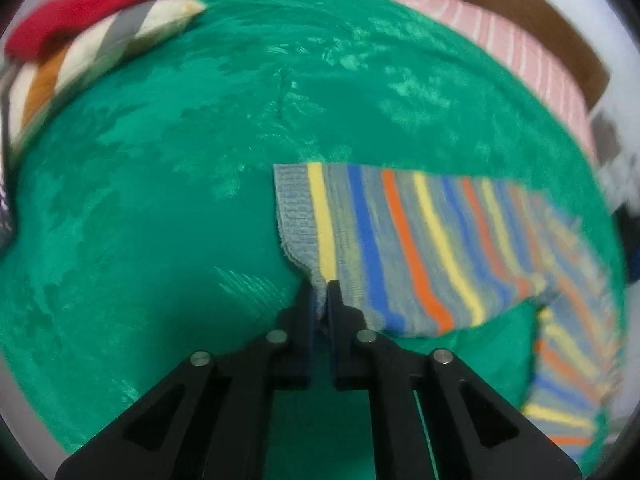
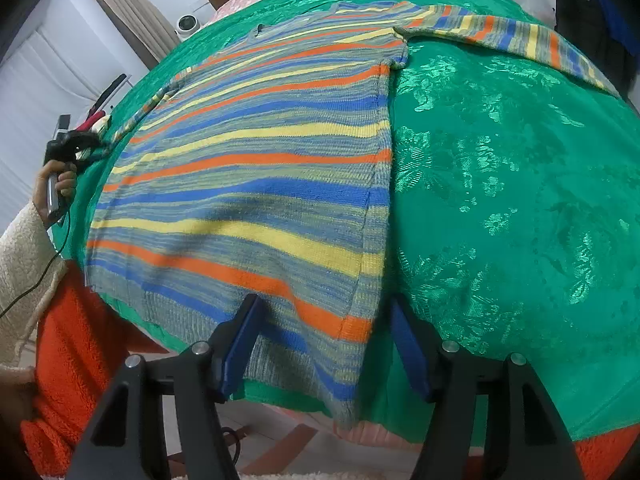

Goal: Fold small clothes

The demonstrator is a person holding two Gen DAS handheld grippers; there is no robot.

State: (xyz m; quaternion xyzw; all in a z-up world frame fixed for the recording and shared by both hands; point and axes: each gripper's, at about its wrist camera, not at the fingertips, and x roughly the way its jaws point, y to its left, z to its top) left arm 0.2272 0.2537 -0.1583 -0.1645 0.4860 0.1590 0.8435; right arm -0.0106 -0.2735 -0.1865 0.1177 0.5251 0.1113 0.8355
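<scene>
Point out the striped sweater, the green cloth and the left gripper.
striped sweater (image 2: 248, 184): right wrist view, middle of its body.
green cloth (image 1: 160, 200): left wrist view, bare patch left of the sleeve.
left gripper (image 1: 319, 292): left wrist view, fingertips pinching the sleeve cuff.

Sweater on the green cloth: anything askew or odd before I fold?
Nothing damaged. The striped sweater lies flat, but its bottom hem corner hangs over the green cloth edge, between the open right hand-held gripper fingers. The left hand-held gripper pinches a sleeve cuff.
</scene>
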